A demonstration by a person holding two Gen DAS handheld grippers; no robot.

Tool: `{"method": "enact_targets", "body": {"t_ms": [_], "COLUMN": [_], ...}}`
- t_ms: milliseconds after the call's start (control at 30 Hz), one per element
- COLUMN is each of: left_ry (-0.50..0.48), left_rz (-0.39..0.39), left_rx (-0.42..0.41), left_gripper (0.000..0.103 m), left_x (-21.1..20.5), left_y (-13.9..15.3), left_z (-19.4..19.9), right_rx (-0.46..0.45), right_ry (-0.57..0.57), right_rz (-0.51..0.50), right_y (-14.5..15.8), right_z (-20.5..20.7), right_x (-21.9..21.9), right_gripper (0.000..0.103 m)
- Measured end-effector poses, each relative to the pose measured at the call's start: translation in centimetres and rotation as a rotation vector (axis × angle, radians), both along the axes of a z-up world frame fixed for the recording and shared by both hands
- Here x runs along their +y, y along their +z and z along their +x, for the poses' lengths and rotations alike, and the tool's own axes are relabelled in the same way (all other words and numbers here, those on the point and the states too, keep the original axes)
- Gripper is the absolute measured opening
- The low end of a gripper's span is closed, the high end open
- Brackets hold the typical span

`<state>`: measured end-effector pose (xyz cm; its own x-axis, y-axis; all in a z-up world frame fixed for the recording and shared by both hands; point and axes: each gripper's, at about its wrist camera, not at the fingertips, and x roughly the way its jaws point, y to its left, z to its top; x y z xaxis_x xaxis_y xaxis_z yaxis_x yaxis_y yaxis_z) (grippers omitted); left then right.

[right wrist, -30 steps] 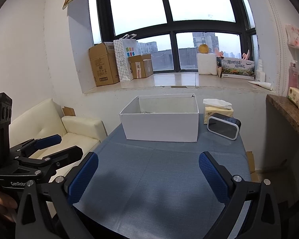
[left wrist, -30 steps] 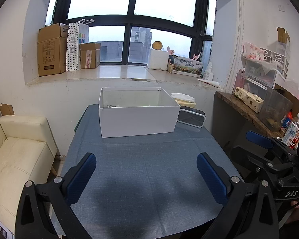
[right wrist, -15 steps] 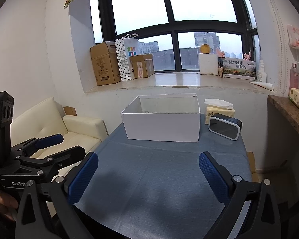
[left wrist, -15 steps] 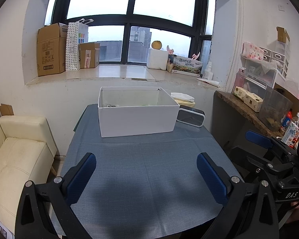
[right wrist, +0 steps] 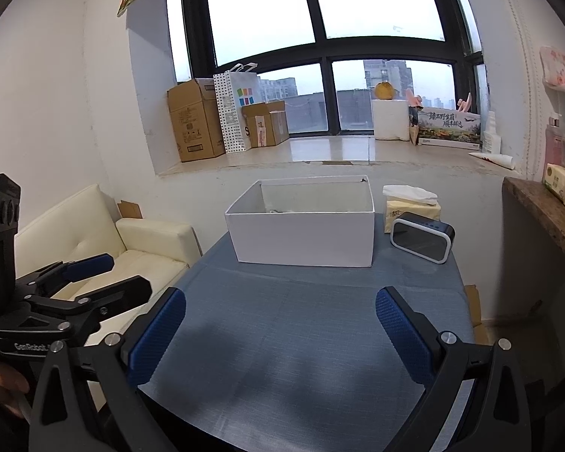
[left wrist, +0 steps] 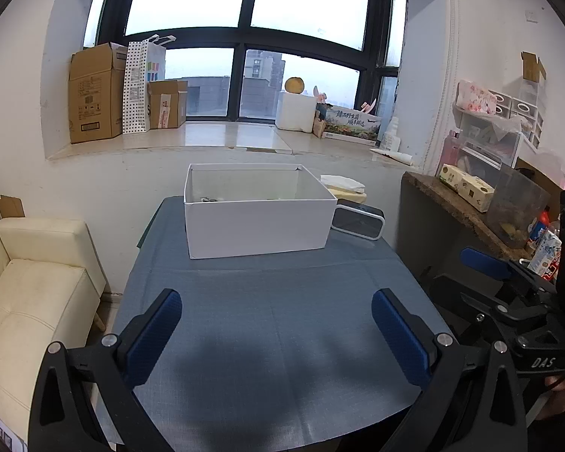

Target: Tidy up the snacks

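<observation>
Both tongs [left wrist: 277,324] gape before box [left wrist: 256,226].

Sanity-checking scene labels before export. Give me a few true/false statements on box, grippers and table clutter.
1. The white box stands open-topped on the blue tablecloth. True.
2. The left gripper is shut on a snack. False: its jaws stand wide apart, with nothing between them.
3. The clock sits right of the box, with a tissue pack behind it. True.
4. The right gripper is inside the box. False: it is open over the near part of the tablecloth, short of the box.
5. Snacks lie scattered on the cloth in front of the box. False: that stretch of cloth is bare.
</observation>
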<state>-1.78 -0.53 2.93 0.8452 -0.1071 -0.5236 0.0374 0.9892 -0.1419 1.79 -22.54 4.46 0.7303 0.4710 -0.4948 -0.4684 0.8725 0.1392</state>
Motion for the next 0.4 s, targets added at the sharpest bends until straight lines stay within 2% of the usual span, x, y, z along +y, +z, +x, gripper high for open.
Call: {"method": "enact_targets", "body": {"t_ms": [400], "left_ry": [-0.009], "left_rz": [-0.011], "left_rx": [-0.014], "left_gripper": [0.103], "left_x": [0.29], "left_y": [0.08], "left_z": [-0.39], "right_rx": [0.007], "right_ry": [-0.003], "right_rz": [0.001], "right_y": [-0.12], "right_z": [0.04], "right_x": [0.08], "right_gripper": [0.103]}}
